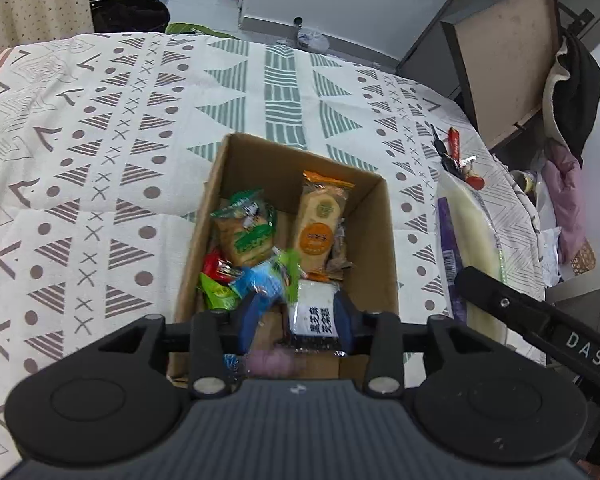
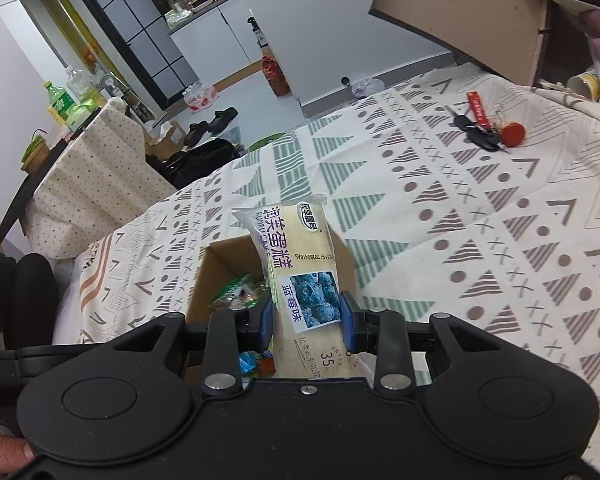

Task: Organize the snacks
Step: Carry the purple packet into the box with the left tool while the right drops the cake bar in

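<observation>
Snacks fill the cardboard box on the patterned bedspread. Your left gripper hangs over it, jaws parted around a white packet (contact unclear). Your right gripper clamps a blueberry cake pack above the box.

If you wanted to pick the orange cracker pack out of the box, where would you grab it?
Grab the orange cracker pack across its narrow width near the top crimped end, coming straight down from above. It lies flat and long against the far right of the cardboard box, and that end is uncovered. Its lower end sits among other wrappers, so gripping there would probably catch them too.
</observation>
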Available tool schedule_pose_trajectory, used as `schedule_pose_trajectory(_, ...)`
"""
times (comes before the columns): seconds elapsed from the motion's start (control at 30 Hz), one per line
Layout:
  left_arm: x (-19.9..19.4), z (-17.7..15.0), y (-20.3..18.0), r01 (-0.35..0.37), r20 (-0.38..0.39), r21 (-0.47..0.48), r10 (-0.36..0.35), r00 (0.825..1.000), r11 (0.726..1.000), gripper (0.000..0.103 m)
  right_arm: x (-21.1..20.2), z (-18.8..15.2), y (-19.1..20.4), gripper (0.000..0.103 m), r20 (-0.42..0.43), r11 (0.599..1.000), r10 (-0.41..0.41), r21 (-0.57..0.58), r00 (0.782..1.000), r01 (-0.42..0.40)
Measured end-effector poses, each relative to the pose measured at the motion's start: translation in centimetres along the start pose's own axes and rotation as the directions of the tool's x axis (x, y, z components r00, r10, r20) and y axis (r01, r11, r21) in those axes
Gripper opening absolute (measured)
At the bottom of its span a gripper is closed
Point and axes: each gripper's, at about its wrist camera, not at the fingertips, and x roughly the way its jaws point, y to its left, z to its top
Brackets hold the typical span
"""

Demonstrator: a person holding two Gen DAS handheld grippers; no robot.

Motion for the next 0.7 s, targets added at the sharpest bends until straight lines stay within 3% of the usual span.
schedule_pose_trajectory(0.23,-1.4,1.0,1.3,-0.008,0.025,-0.019,0.009,1.0,1.0,0.062,1.2,0.1,2.0,0.033,0.0,1.0,0.016,0.017,1.0,-0.016)
schedule_pose_trajectory(0.3,-1.8,1.1,1.6,-0.01,0.033,-0.02,0.011,0.999,1.0,0.065,1.5,0.1,2.1,0.039,0.008,0.998,0.038,0.047,0.999,-0.038)
schedule_pose_trajectory(0.33,-1.9,1.1,1.8,-0.01,0.035,-0.022,0.011,0.999,1.0,0.068,1.6,0.0,2.1,0.052,0.0,0.998,0.038,0.054,0.999,-0.038)
schedule_pose_trajectory(0.37,-1.9,1.1,1.9,-0.011,0.035,-0.024,0.012,0.999,1.0,0.07,1.7,0.0,2.1,0.056,-0.011,0.998,0.028,0.051,1.0,-0.027)
schedule_pose_trajectory(0.57,-2.0,0.8,1.5,-0.004,0.031,0.003,0.004,1.0,1.0,0.082,0.4,-0.6,0.7,0.057,-0.035,0.999,-0.03,0.037,0.999,0.032)
schedule_pose_trajectory(0.7,-2.1,0.3,0.7,0.001,0.023,0.025,-0.001,1.0,1.0,0.086,-0.9,-1.1,-0.3,0.065,-0.035,0.997,-0.072,0.024,0.997,0.073)
